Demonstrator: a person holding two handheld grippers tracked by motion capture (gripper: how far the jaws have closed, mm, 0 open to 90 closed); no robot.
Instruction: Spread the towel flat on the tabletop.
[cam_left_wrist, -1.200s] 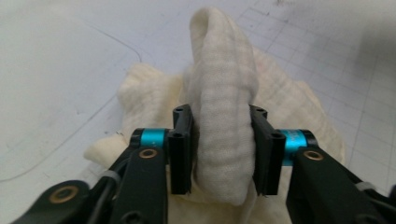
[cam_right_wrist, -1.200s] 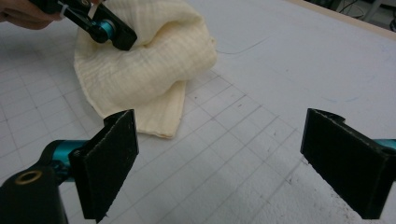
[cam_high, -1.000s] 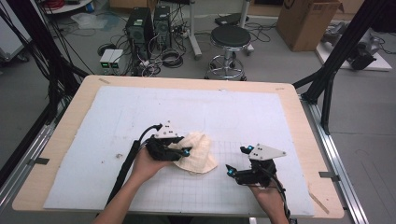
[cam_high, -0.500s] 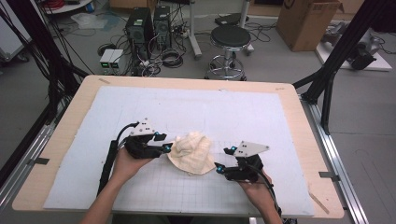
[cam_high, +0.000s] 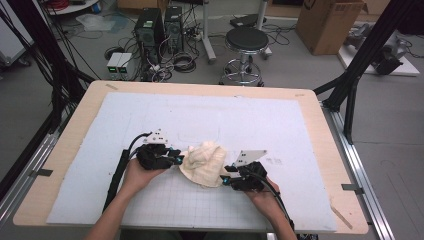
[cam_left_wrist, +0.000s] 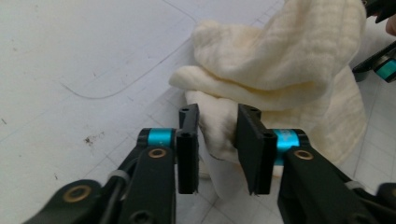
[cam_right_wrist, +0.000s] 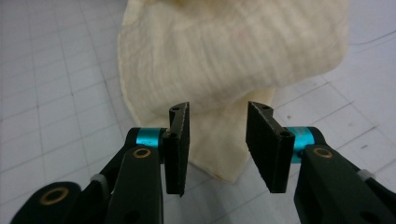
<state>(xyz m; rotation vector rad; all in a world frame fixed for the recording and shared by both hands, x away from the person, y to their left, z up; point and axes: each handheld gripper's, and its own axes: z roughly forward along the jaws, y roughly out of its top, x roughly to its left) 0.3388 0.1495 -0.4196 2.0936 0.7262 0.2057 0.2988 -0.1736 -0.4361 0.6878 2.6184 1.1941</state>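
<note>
A crumpled cream cloth (cam_high: 202, 162) lies in a heap on the white grid mat (cam_high: 210, 115). My left gripper (cam_high: 179, 157) reaches its left edge. In the left gripper view a thick fold of the cloth (cam_left_wrist: 280, 60) fills the gap of the left gripper (cam_left_wrist: 217, 135) and touches both pads; its jaws have just been closing. My right gripper (cam_high: 225, 179) meets the lower right edge. In the right gripper view a flat flap of the cloth (cam_right_wrist: 224, 56) lies between the jaws of the right gripper (cam_right_wrist: 217, 135). They have also just been closing, with a gap left at each pad.
The mat covers a wooden table (cam_high: 65, 150) with its front edge close to the person's forearms. Behind the table are a round stool (cam_high: 246, 40), computer boxes and cables on the floor. Black frame posts (cam_high: 360, 75) stand at the right.
The left gripper drew back to the left off the cloth, then came in again onto its left edge. The right gripper slid left up to the cloth. The cloth settled into a rounder heap.
</note>
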